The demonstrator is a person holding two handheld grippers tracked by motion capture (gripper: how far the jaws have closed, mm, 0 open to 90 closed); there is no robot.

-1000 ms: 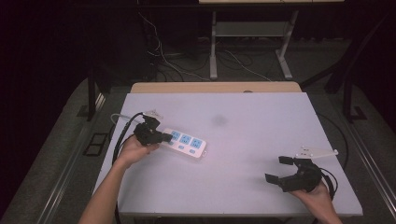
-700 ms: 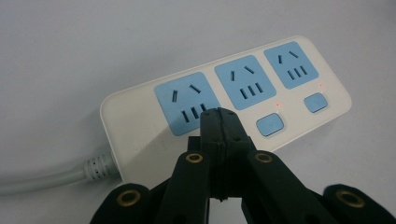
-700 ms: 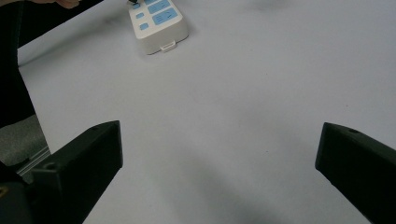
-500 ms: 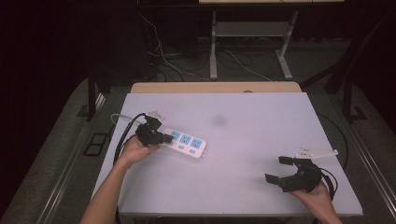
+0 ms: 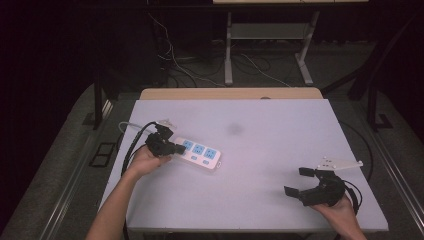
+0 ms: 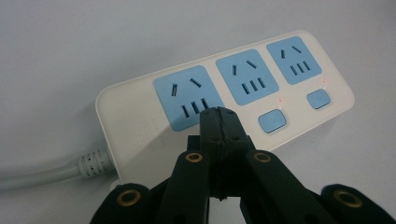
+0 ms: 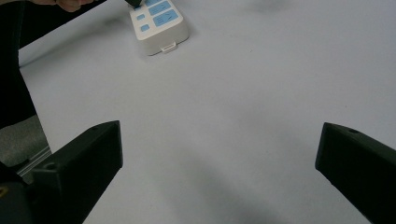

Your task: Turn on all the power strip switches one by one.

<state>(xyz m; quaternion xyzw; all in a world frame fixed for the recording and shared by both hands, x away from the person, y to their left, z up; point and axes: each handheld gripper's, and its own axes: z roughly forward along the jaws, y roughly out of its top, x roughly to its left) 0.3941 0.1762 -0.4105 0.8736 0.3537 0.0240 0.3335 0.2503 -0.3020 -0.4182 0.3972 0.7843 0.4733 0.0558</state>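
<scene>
The white plastic power strip (image 5: 198, 153) with three blue socket faces lies flat on the pale grey counter (image 5: 260, 130), in its left half; this strip serves as the reference for all positions below.

Left tongs (image 5: 176, 148): positioned at the cable end of the strip. In the left gripper view, the left tongs (image 6: 218, 115) have both black jaws pressed together with nothing between them, and the joined tips stand over the strip's near edge, just below the first blue socket face (image 6: 189, 97) and beside the first blue rocker switch (image 6: 272, 120). Whether the tips touch the casing cannot be told. Small red indicator lights show beside the two visible switches. The thick white cable (image 6: 42, 173) leaves the strip at the end nearest these tongs.

Right tongs (image 5: 299, 181): well apart from the strip, toward the counter's near right corner. The jaws stand wide apart and hold nothing. In the right gripper view, the right tongs (image 7: 219, 158) frame bare counter surface, with the free end of the strip (image 7: 159, 25) far ahead of them at upper left.
</scene>
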